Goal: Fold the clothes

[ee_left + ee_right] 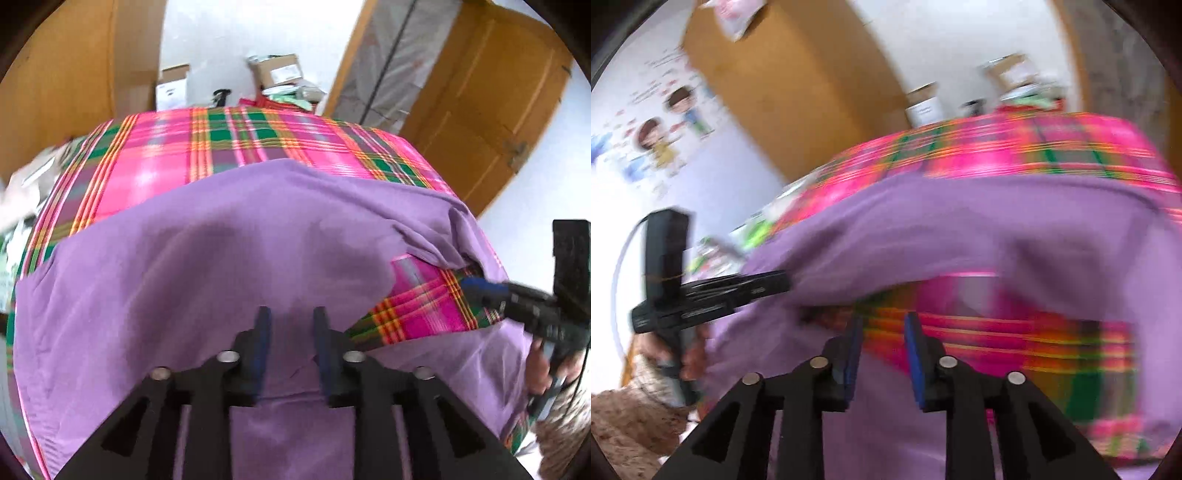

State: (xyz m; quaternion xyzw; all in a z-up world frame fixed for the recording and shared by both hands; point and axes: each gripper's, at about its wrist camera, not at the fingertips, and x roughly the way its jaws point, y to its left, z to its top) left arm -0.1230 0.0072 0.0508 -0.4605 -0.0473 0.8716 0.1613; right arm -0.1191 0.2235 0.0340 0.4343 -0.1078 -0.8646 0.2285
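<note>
Purple garment [229, 236], a soft matte cloth with shallow wrinkles, lies spread over the plaid cloth [236, 144], a woven sheet of bright pink crossed by green, orange and white stripes that covers the whole work surface. At the garment's right side the fabric is bunched into a rumpled ridge, and just beside that ridge a wedge of the plaid shows through where the purple cloth is turned back.

Left gripper [291, 325] hovers over the near edge of the garment, its two black fingers with blue pads spread apart, only purple cloth visible in the gap and nothing pinched. In the left wrist view the right gripper [476, 286] reaches in at the garment's rumpled right side, held by a hand [543, 369]; from there its tips are too small to read. Its own camera, heavily blurred, shows the right gripper's fingers apart with the plaid and purple cloth beyond them.

Past the far edge of the plaid cloth stand cardboard boxes [277, 70] against a white wall, flanked by smooth wooden panels [491, 107].
</note>
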